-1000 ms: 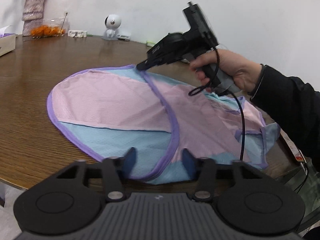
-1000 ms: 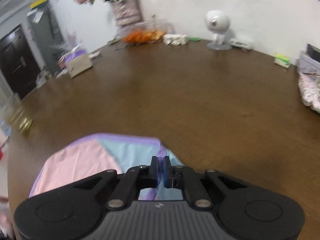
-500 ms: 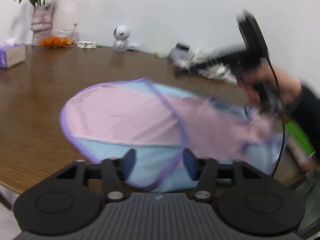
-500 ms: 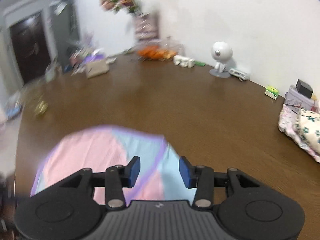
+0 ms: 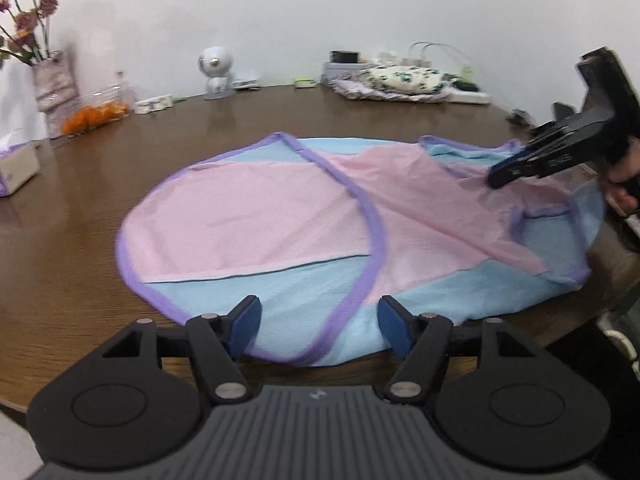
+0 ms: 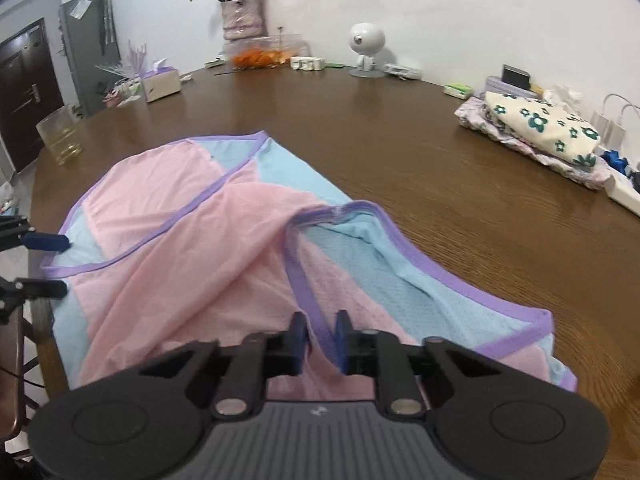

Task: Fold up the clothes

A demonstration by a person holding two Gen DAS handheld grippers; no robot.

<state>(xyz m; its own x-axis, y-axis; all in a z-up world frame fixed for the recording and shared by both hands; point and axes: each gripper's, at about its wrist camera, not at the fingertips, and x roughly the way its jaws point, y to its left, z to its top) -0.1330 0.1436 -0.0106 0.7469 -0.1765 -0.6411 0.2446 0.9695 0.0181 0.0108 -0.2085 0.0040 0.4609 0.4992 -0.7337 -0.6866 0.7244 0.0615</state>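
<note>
Between the closing right fingers (image 6: 320,336) runs the garment's (image 6: 192,240) purple trim; left fingers (image 5: 320,324) released; folding barely begun, judging by its spread.

Left gripper (image 5: 319,326) at 6 o'clock of the left wrist view, pointing toward 12, jaws spread wide, blue pads (image 5: 244,322) apart with cloth lying between, not pressed. Right gripper (image 6: 320,340) at 6 o'clock of its own view, jaws closing, a narrow gap left, purple hem strip between the pads. In the left view it enters from 3 o'clock, tips toward 9, held by right hand (image 5: 622,178).
</note>
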